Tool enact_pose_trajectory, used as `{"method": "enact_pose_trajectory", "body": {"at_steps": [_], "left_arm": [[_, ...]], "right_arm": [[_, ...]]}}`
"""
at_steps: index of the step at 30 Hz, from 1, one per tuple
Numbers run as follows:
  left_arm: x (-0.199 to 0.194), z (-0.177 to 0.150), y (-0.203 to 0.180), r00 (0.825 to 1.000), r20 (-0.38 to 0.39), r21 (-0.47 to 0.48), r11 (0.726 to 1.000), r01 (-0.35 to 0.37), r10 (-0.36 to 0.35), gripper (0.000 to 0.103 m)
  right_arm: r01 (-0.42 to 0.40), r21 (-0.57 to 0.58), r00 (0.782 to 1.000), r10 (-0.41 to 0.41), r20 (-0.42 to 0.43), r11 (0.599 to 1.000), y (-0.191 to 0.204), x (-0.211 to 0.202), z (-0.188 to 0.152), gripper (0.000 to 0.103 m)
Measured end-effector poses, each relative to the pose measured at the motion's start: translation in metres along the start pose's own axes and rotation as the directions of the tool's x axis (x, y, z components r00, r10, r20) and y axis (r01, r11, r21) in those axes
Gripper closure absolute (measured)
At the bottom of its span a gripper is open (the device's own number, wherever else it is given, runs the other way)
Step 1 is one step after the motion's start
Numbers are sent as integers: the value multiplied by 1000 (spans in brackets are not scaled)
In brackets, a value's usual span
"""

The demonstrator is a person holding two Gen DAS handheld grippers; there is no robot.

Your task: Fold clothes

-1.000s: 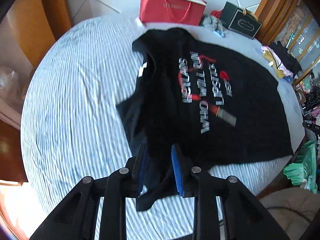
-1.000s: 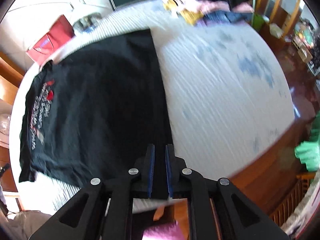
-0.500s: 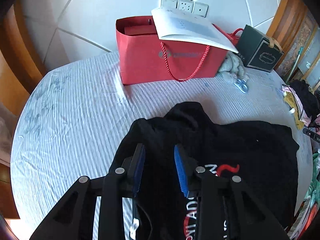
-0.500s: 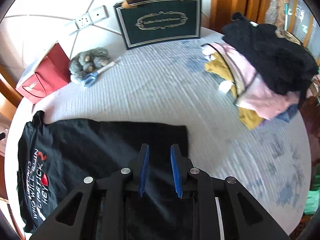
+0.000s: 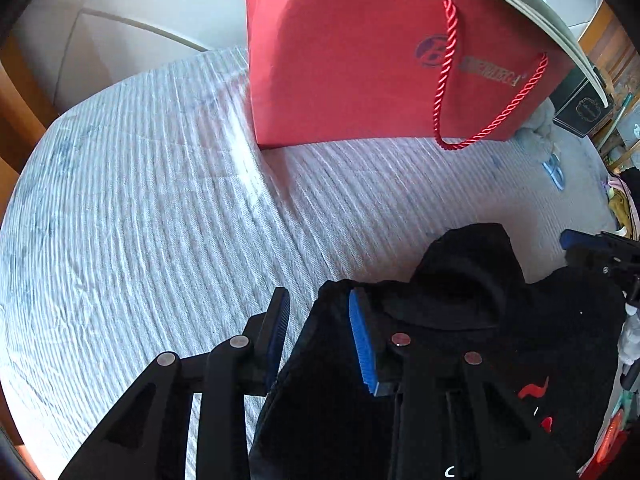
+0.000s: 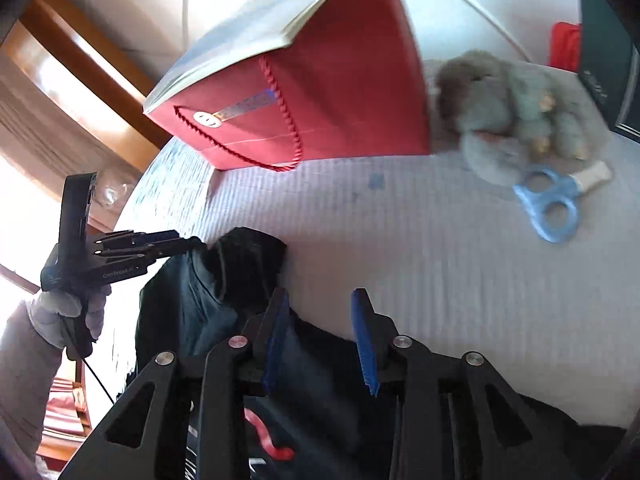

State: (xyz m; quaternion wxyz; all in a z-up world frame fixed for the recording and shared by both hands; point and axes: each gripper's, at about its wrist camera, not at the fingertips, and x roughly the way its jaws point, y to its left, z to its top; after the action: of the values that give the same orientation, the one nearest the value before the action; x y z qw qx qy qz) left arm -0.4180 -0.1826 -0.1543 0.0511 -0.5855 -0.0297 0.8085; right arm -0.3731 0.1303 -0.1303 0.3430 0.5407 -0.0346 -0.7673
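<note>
One black shirt [image 5: 460,344]; two tongs [image 5: 320,336] [image 6: 320,340] agape.

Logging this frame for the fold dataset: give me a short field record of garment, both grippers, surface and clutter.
garment: black T-shirt, folded over, red print showing
left gripper: open, fingers straddling shirt's edge
right gripper: open, over shirt's far edge
surface: striped tablecloth
clutter: red gift bag with booklet on top, grey plush toy, blue scissors
</note>
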Motion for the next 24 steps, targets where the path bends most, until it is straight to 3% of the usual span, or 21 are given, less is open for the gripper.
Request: {"method": "enact_pose_trajectory", "body": {"at_steps": [3,6,8,9,10,12,14,16,19,22,24], "left_arm": [[6,-5,2,999,-2,-10,999,32,-32,71],[4,-15,-4,999,34,20,999,30,-31,72],[4,-22,-10,999,32,50,999,19,-21,92],[2,-26,-14,999,35,59,998,12,-14,99],[-4,-32,-17,998,64,70,998,-10,5,99],[-19,-45,-25,991,125,88,995,-54,43,100],[-45,-71,-34,972,222,94,991,-98,75,100],[-65,-102,-39,966,255,113,990,-80,49,99],[-69,-146,-45,991,132,154,988,-8,-12,98],[-68,-174,-56,999,21,171,985,35,-39,96],[-78,-171,-57,998,48,170,985,39,-48,95]], "right_arm": [[-23,-6,999,22,-35,1000,22,35,10,67],[16,-32,998,-18,-65,999,38,61,15,67],[43,-57,996,-47,-72,997,45,72,14,69],[49,-79,997,-54,-61,996,49,73,13,76],[48,-100,998,-52,-38,994,53,71,10,101],[26,-142,999,-20,40,990,62,53,3,100],[-9,-211,989,39,139,977,72,23,-13,100],[-41,-323,974,110,196,945,84,-10,-38,100],[-68,-425,984,131,122,903,90,-31,-79,98],[-80,-452,997,80,-19,888,86,-26,-113,89],[-75,-419,997,59,-52,905,78,-21,-122,88]]}}
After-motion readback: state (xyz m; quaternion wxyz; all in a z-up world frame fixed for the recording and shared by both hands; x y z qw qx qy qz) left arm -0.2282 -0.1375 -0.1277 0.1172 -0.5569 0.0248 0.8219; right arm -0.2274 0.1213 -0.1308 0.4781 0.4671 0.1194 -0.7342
